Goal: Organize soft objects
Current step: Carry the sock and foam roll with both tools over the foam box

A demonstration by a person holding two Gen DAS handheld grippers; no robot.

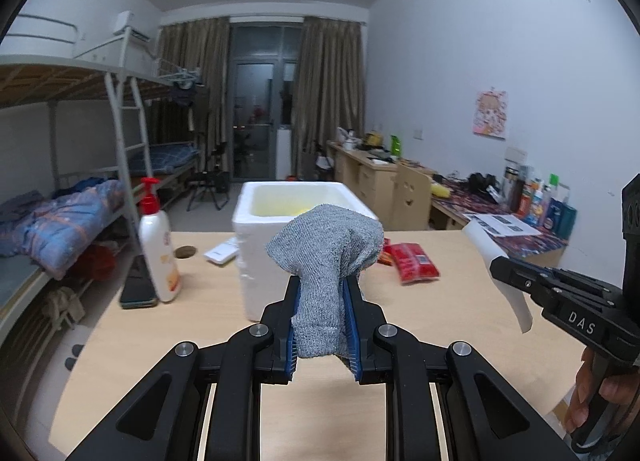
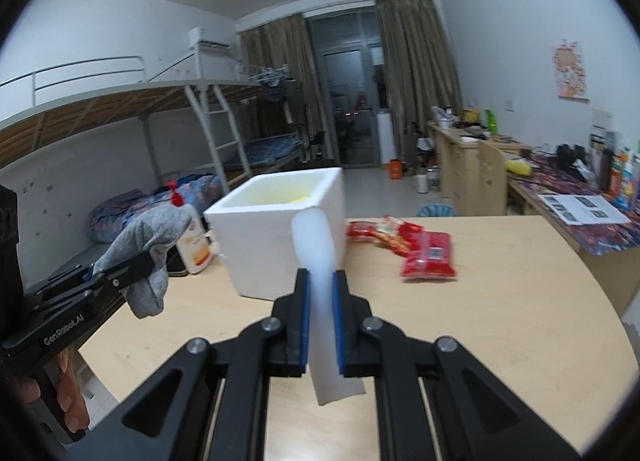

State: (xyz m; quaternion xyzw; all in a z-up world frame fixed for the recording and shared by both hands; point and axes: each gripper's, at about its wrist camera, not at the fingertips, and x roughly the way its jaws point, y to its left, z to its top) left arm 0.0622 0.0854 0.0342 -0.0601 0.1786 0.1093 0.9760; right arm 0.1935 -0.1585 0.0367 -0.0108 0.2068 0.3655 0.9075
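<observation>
Left gripper (image 1: 320, 289) fingers pinch knitted grey sock (image 1: 326, 257) — right gripper (image 2: 320, 289) fingers pinch smooth white strip (image 2: 320, 281).

Plenty of bare table (image 2: 500, 301) on the near and right side. Foam box (image 2: 280, 245) sits dead ahead, red snack packs (image 2: 428, 259) right of it, lotion bottle (image 1: 158, 253) and phone (image 1: 138, 287) crowding the left.

We note a rough grey knit sock (image 1: 324, 261), a smooth matt white sheet (image 2: 320, 281) (material unclear), a matt foam box (image 1: 260, 261), glossy red packets (image 2: 430, 257), and a pale wood table (image 1: 460, 321).
</observation>
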